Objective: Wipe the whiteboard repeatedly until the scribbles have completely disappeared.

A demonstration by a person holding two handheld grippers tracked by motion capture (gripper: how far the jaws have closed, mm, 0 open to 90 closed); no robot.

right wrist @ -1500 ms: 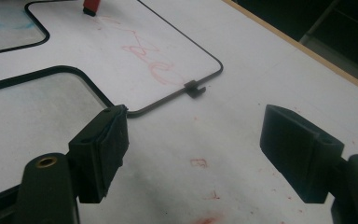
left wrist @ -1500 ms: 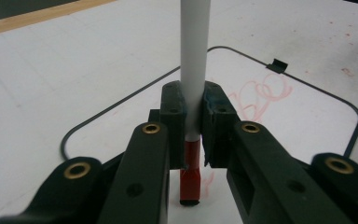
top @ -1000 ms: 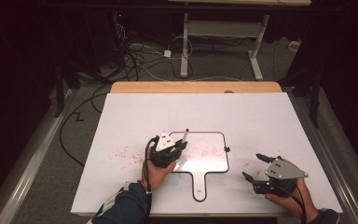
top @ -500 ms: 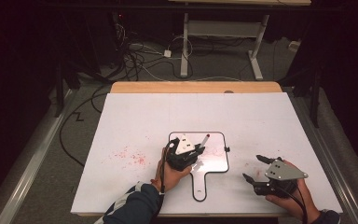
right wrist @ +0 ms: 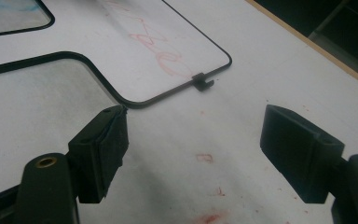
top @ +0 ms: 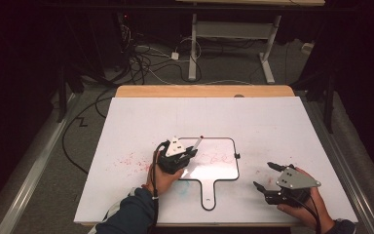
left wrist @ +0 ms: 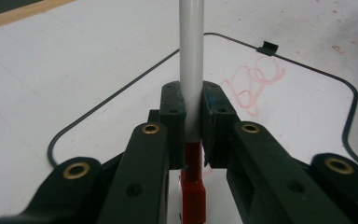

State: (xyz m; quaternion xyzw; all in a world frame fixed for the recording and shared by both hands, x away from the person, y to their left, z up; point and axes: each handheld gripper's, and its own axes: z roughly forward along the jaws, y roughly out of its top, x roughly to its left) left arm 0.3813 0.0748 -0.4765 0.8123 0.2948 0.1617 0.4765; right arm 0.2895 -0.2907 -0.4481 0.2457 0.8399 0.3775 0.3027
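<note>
Clamping a grey-barrelled marker [left wrist: 191,70] between its jaws, the left gripper [top: 177,157] sits over the left half of the small handled whiteboard [top: 224,168], the marker's red end toward the camera in the left gripper view and its far end angled up over the board. Red scribbles [left wrist: 256,81] lie on the board's surface just beyond the marker. Right of the board's handle, the right gripper [top: 271,178] rests on the white tabletop [top: 272,122], jaws wide apart and empty, near the board's lower right corner.
</note>
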